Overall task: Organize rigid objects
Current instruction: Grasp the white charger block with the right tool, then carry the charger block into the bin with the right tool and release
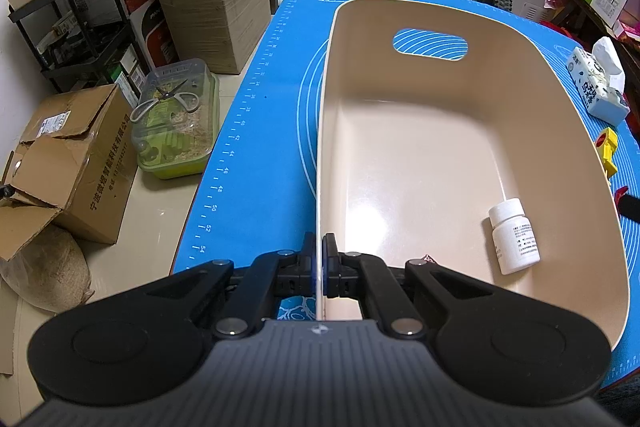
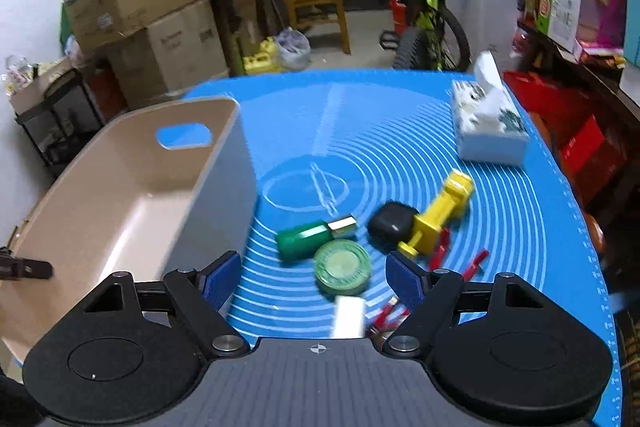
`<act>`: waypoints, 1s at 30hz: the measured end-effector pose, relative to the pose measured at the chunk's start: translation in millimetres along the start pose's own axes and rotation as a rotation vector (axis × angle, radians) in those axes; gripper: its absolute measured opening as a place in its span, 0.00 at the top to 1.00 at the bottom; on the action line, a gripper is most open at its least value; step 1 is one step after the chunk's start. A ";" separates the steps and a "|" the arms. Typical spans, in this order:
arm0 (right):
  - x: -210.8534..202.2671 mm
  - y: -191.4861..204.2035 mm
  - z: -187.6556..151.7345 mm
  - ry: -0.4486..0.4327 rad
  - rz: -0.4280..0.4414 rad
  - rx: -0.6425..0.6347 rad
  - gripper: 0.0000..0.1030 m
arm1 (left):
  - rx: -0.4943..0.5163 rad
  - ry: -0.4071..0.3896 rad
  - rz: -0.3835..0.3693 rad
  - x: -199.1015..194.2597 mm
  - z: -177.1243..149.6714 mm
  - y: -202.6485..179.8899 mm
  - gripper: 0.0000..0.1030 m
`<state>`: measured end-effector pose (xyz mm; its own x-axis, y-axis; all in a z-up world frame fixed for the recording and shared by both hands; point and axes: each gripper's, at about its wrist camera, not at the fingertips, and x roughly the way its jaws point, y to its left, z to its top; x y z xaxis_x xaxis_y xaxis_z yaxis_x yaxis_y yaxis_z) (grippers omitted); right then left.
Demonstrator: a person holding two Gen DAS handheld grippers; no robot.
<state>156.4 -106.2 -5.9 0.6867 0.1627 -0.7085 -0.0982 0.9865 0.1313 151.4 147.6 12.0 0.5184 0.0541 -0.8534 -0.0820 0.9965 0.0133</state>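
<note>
Left fingers [image 1: 307,259] pinch the beige bin's [image 1: 420,19] wall; right fingers [image 2: 404,279] spread wide, empty. Only a white pill bottle [image 1: 514,237] lies binned at lower right; the green tin [image 2: 342,266], green bottle [image 2: 306,238] and yellow toy [image 2: 440,213] wait on the surface, so little appears done.

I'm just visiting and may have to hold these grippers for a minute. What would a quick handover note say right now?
Left gripper: jaws shut on the near wall of the beige bin, steadying it.
Right gripper: jaws open, empty, above the loose items on the blue mat.
Done: white pill bottle lies in the bin.
Left: green bottle, round green tin, black case, yellow toy, red clips and a white piece remain on the mat. The tissue pack stands farther back.
</note>
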 end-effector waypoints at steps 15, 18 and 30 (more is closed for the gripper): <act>42.1 5.8 -21.2 0.141 -0.035 -0.086 0.37 | 0.001 -0.001 0.000 0.2 -0.1 -1.0 0.96; 48.6 5.4 -24.5 0.164 -0.035 -0.093 0.49 | 0.002 -0.001 0.000 0.3 -0.3 -1.3 0.96; 54.3 6.6 -25.8 0.137 -0.085 -0.124 0.69 | 0.002 -0.001 0.000 0.3 -0.3 -1.3 0.96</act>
<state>174.5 -90.4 -61.3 0.5925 0.0714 -0.8024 -0.1376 0.9904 -0.0134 151.4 146.3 11.5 0.5192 0.0544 -0.8529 -0.0803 0.9967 0.0146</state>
